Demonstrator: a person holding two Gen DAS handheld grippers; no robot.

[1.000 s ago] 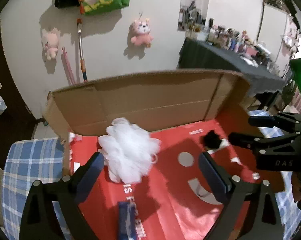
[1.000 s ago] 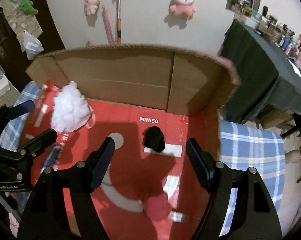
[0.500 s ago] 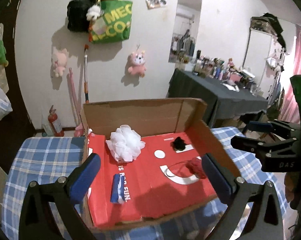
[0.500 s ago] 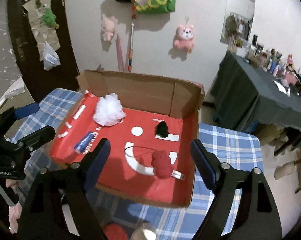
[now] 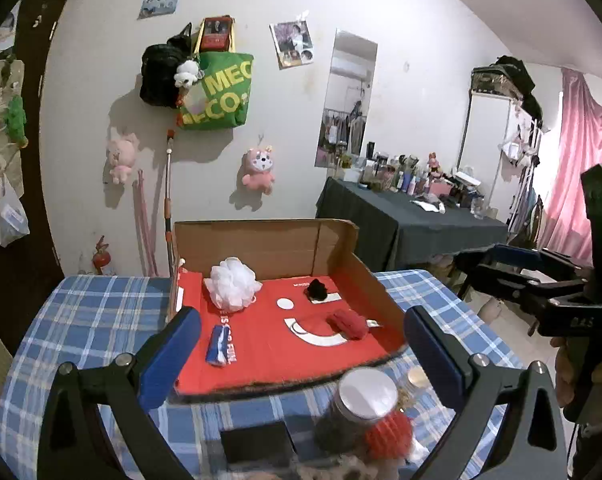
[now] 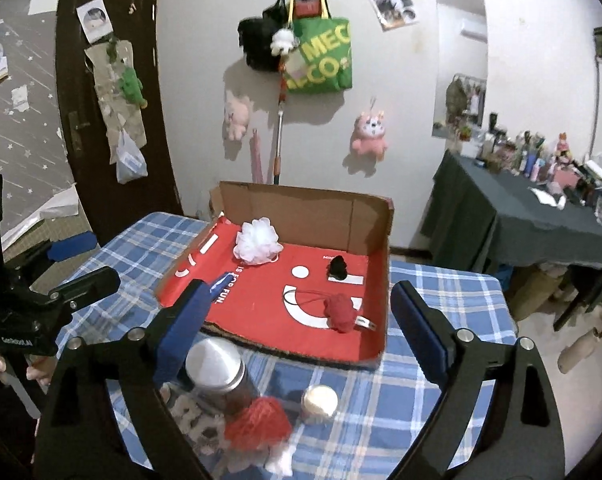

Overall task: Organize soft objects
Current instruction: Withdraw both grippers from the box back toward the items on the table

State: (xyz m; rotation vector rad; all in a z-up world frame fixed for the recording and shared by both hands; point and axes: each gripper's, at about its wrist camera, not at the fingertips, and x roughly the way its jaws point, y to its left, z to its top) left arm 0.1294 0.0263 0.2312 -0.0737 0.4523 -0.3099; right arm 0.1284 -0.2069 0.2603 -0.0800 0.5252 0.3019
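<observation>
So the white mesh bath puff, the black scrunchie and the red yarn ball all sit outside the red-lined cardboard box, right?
Not quite: the white mesh bath puff, black scrunchie and red yarn ball lie inside the red-lined cardboard box, as the right wrist view shows.

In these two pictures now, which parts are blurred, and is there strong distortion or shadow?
Left wrist view: the jar and red ball at the bottom edge are blurred; the box is sharp. Right wrist view: the red ball is also soft. Both views: fisheye bending, dark corners, and the pink plush casts a shadow on the wall.
</observation>
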